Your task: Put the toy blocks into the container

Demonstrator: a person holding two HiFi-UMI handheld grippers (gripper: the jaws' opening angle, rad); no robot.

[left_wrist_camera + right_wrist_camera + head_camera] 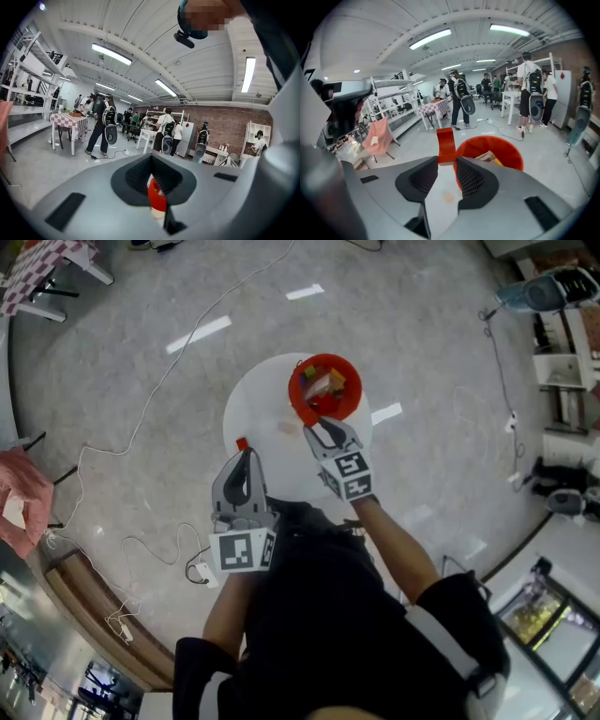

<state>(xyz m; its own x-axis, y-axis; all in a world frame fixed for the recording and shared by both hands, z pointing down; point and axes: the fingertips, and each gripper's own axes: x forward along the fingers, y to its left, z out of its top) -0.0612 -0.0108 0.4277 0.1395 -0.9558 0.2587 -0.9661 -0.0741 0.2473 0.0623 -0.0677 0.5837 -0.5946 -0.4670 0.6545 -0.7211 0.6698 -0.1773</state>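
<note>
A red bowl (298, 395) with several blocks in it stands on the round white table (262, 409). My right gripper (326, 427) is at the bowl's near rim. In the right gripper view its jaws (446, 161) are shut on an upright red arch block (446, 143) at their tips, just left of the bowl (506, 152). My left gripper (247, 456) is at the table's left edge, its narrow tips against a small red block (242, 442). In the left gripper view that block (157, 197) fills the slim gap between the nearly closed jaws.
Cables (187, 334) run across the grey floor around the table. A pink cloth (19, 493) and a curved bench (94, 606) lie at the left. People and a checkered table (68, 123) stand farther off in the room.
</note>
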